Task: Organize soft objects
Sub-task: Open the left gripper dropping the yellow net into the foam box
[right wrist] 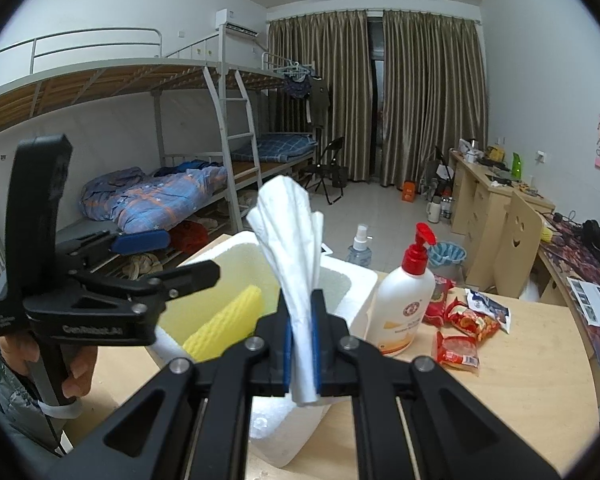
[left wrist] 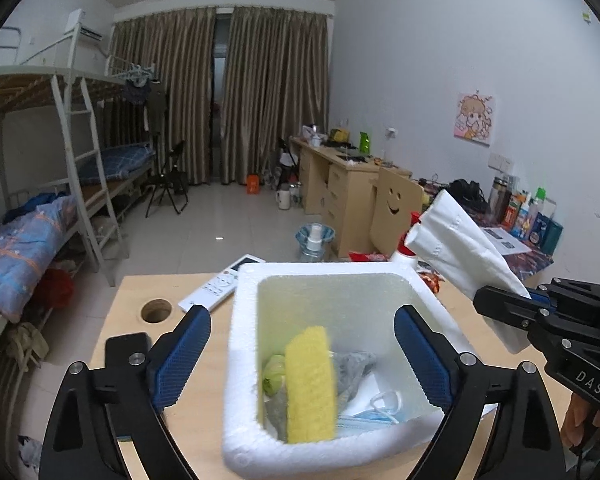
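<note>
Both wrist views over foam box (left wrist: 236, 360).

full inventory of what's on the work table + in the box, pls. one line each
foam box: 1, white, table centre
sponge: 1, yellow, upright in box
face mask: 1, light blue, box floor
grey cloth: 1, in box behind sponge
green item: 1, in box, unclear what
remote: 1, white, left of box
lotion pump bottle: 1, white, red pump, right of box
snack packets: about three red, right of bottle
tissue: 1, white, over the box
left gripper: open, over box
right gripper: shut on tissue
</note>
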Demonstrator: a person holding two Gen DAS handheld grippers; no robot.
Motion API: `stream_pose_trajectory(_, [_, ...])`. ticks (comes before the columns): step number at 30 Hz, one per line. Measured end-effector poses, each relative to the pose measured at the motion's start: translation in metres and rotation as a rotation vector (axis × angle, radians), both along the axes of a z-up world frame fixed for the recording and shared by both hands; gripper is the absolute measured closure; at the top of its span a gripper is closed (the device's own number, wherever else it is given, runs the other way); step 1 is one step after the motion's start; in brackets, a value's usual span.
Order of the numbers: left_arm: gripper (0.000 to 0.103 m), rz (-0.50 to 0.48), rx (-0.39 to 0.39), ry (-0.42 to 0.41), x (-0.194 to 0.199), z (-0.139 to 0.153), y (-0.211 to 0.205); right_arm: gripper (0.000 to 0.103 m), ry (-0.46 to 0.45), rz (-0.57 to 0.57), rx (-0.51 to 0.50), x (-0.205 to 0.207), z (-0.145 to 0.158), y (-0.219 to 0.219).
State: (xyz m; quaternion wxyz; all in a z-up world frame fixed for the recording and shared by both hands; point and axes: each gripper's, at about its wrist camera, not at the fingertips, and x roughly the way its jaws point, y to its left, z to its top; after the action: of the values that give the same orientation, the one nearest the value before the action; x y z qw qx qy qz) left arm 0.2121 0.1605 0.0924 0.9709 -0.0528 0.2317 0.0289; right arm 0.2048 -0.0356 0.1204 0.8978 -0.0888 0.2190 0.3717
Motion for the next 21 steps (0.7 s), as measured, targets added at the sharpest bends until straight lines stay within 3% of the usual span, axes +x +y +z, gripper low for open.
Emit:
stream_pose_trajectory(4, [0.004,0.036,0.013,-0.022,-0.014,0.003,0.007,0.092,-0.005,0.009,-0.006,-0.003,0.002,0.004])
stream_pose_trajectory(21, [0.002,0.107,0.016,-0.046,-0.039,0.008,0.033,0.092,0.015,0.042,-0.036,0.003,-0.002,0.037])
